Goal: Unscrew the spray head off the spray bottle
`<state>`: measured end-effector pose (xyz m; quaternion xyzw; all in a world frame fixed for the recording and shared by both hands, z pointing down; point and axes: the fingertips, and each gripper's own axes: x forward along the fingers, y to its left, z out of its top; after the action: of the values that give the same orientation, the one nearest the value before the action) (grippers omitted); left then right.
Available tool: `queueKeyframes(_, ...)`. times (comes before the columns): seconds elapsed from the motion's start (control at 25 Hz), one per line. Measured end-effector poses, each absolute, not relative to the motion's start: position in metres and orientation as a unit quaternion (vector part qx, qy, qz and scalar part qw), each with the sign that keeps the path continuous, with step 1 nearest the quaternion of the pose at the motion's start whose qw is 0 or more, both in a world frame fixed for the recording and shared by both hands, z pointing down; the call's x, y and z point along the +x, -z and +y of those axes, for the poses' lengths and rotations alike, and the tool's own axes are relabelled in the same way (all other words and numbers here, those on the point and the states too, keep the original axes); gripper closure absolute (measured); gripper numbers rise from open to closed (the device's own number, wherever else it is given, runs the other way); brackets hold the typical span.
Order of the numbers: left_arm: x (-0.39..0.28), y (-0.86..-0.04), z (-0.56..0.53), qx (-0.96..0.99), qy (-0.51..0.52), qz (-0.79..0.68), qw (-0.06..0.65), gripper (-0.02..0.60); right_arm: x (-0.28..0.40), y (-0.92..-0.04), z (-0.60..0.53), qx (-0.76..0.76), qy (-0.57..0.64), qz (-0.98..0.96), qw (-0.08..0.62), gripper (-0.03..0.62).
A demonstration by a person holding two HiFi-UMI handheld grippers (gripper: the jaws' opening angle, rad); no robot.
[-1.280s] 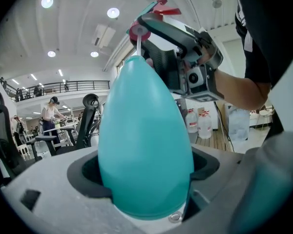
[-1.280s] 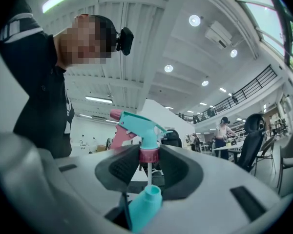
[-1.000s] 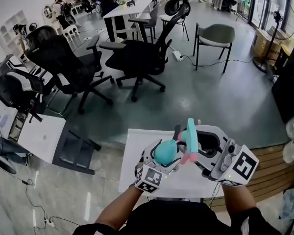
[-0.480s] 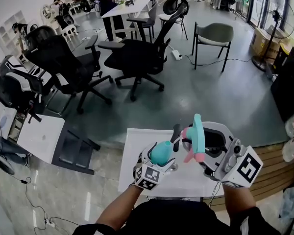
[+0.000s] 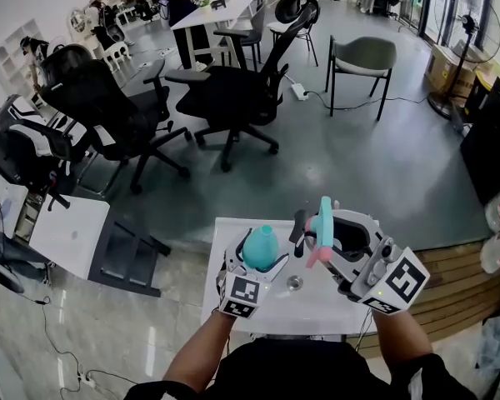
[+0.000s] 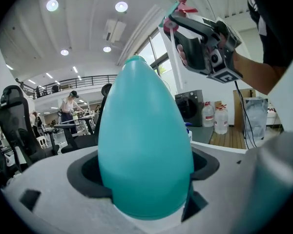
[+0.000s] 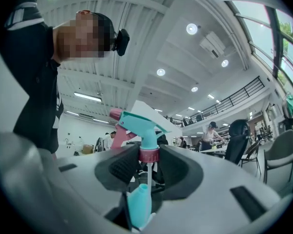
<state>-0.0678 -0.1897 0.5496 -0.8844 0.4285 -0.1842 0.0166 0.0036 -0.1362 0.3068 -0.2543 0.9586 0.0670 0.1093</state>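
My left gripper (image 5: 262,262) is shut on the teal egg-shaped spray bottle (image 5: 259,247), which stands upright and fills the left gripper view (image 6: 144,130). My right gripper (image 5: 322,242) is shut on the spray head (image 5: 322,223), teal with a pink trigger and held apart to the bottle's right. In the right gripper view the pads clamp the head's pink collar (image 7: 149,154). A thin dip tube (image 7: 148,177) hangs from that collar. A teal shape low between these jaws looks like the bottle's top. The left gripper view shows the right gripper (image 6: 205,40) up high.
Both grippers hover over a small white table (image 5: 233,302) with a small round metal piece (image 5: 294,283) on it. Black office chairs (image 5: 225,98) and a grey chair (image 5: 362,61) stand on the floor beyond. A wooden bench (image 5: 462,277) lies at right.
The left gripper has carried the bottle to the left, away from the spray head. The right gripper with the head has come down a little. The gap between the two has widened.
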Motion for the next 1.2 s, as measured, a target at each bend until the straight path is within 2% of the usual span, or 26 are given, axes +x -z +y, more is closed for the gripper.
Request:
queueKeyframes(0.52, -0.083, -0.472, -0.200, -0.870, 0.135, 0.471, 0.065, 0.129, 0.022, -0.383, -0.151, -0.327, -0.030, 0.943, 0.049, 0.457)
queueKeyframes(1.2, -0.078, -0.488, -0.198, -0.872, 0.132, 0.469, 0.041, 0.129, 0.120, -0.476, -0.174, -0.513, 0.042, 0.857, -0.030, 0.457)
